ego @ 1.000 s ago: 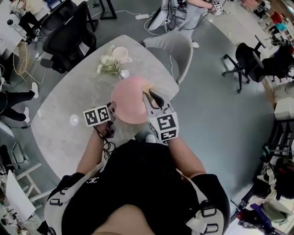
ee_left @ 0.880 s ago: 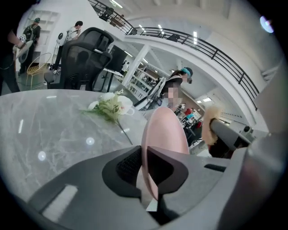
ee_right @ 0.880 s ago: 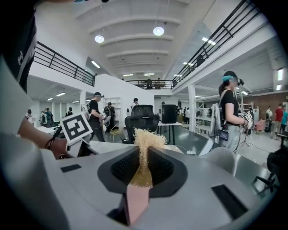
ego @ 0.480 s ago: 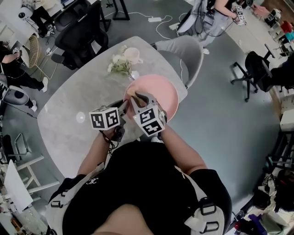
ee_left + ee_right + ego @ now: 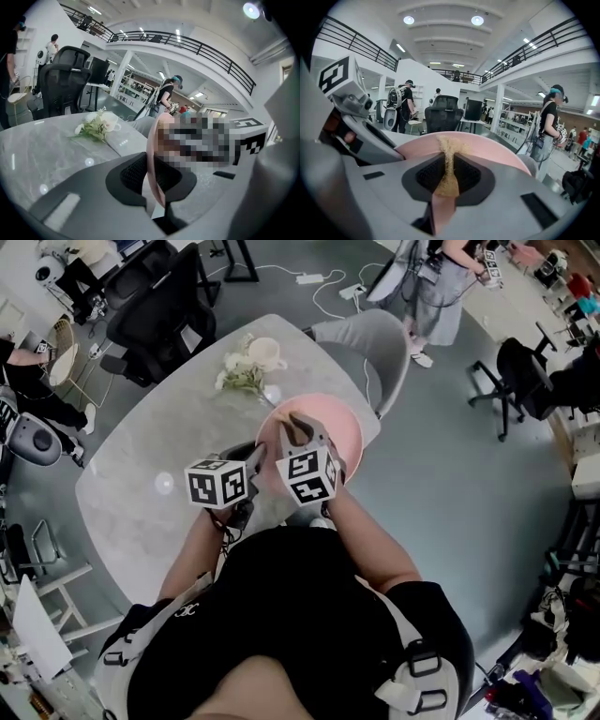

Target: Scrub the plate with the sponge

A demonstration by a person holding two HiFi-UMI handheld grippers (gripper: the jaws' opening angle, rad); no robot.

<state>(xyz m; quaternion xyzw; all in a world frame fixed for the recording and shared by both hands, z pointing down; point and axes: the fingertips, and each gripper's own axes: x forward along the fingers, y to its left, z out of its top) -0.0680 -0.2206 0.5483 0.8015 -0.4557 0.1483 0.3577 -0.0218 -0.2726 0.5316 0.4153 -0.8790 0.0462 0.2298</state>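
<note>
In the head view the pink plate is held above the marble table's near edge. My left gripper is shut on the plate's left rim. That rim runs edge-on between the left gripper's jaws as a thin pink plate edge. My right gripper is shut on a tan sponge, which rests on the left part of the plate's face. Seen from the right gripper, the sponge is pinched thin and sticks up against the plate.
White flowers and a white cup stand at the far side of the table. A grey chair is behind the plate, and a black office chair at the far left. A person stands beyond.
My right gripper has carried the sponge from the plate's right rim across to its left part. The left gripper still holds the plate's rim.
</note>
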